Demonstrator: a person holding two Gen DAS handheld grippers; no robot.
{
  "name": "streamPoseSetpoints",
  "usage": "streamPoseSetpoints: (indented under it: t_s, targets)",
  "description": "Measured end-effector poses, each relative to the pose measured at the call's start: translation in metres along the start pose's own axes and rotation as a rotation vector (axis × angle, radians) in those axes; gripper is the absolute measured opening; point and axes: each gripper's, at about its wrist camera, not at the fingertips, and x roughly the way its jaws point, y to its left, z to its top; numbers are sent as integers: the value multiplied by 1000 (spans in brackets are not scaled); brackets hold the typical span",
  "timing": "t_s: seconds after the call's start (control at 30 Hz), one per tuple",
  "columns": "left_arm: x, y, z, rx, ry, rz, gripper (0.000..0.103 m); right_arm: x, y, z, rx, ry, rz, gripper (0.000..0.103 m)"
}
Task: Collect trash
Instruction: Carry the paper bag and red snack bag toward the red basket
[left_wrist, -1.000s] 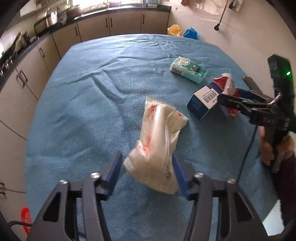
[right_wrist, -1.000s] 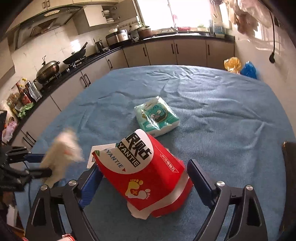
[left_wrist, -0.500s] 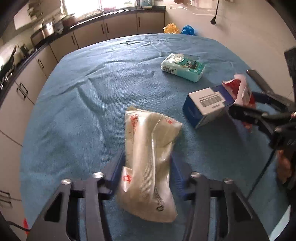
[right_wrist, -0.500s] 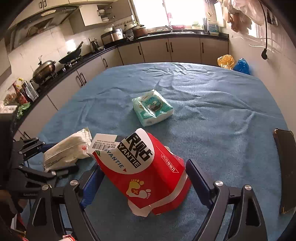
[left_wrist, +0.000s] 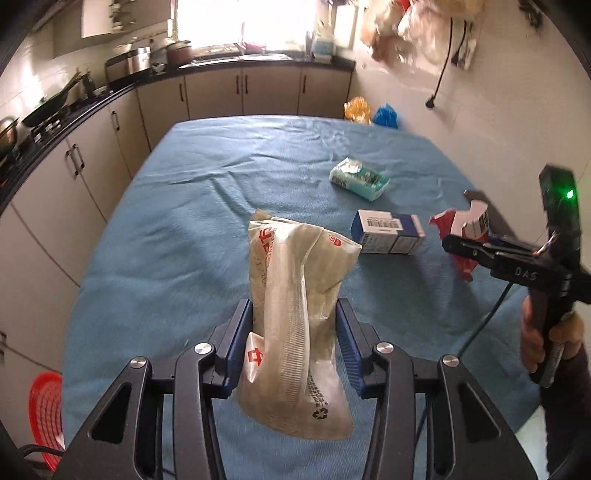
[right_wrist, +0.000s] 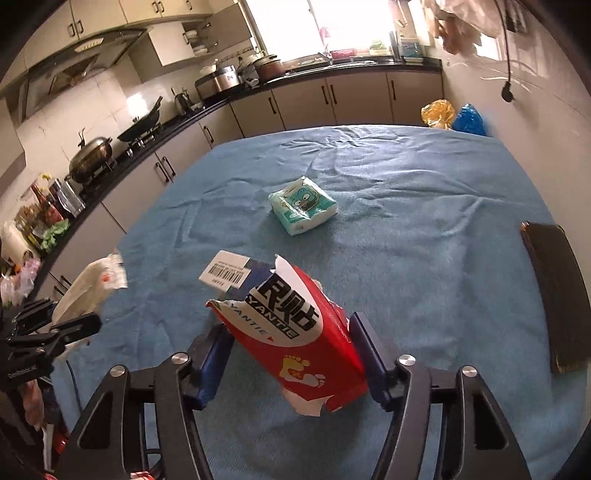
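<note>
Two handheld grippers hover over a blue cloth-covered table (left_wrist: 177, 236). The left gripper (left_wrist: 295, 343) clamps a crumpled white plastic wrapper (left_wrist: 295, 317), lifted above the cloth. The right gripper (right_wrist: 291, 354) pinches a torn red packet (right_wrist: 303, 339). At twelve o'clock of the red packet lie a blue-and-white box (right_wrist: 232, 275) and, farther off, a teal tissue pack (right_wrist: 303, 205).

Red pouch (right_wrist: 299, 343) showing a white band, black lettering, a yellow footprint. Tissue pack (right_wrist: 303, 205) wearing teal with a cartoon face. Cloth (right_wrist: 424, 229) lying blue.
</note>
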Motion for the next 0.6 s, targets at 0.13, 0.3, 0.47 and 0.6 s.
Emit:
streamPoseSetpoints:
  t_s: [0.13, 0.3, 0.47, 0.6]
  targets:
    - [-35, 14, -15, -55, -55, -4, 44, -19, 2, -8, 13, -23, -1, 67]
    - [-75, 37, -36, -124, -109, 29, 44, -43, 8, -15, 39, -58, 26, 67]
    - [-111, 62, -61, -197, -168, 86, 44, -59, 17, -16, 64, -85, 73, 67]
    - [-134, 85, -86, -265, -196, 136, 44, -69, 31, -18, 78, -96, 132, 67]
